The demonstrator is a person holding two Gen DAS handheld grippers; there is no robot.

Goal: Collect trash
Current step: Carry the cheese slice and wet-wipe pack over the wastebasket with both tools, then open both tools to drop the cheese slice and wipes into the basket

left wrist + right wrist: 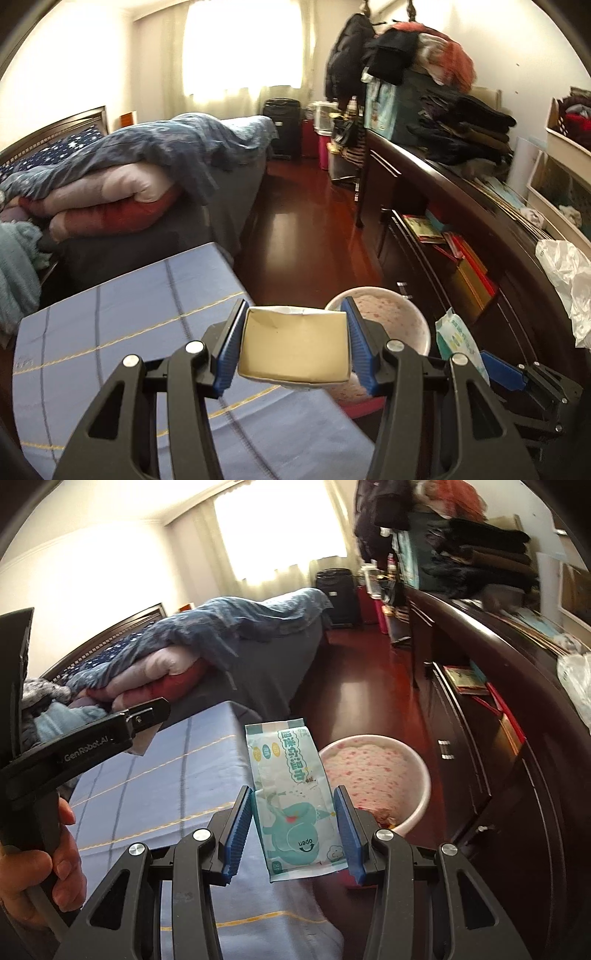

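Note:
My left gripper (pixel 295 345) is shut on a small open cream cardboard box (pixel 294 347), held over the edge of the blue table above the white bin (pixel 410 314). My right gripper (pixel 295 834) is shut on a teal wet-wipe packet (pixel 291 797), held upright beside the same bin (pixel 373 771), which has a pink-dotted liner and some scraps at the bottom. The packet (pixel 460 341) and the right gripper's fingers (pixel 504 374) also show at lower right in the left wrist view. The left gripper's body (pixel 74 749) shows at the left of the right wrist view.
A table with a blue checked cloth (pixel 110 332) lies at lower left. A bed with piled bedding (pixel 129 177) stands behind it. A dark dresser (pixel 461 221) with open drawers and stacked clothes runs along the right. A white plastic bag (pixel 569 280) lies on it. Red wood floor (pixel 306 221) runs between.

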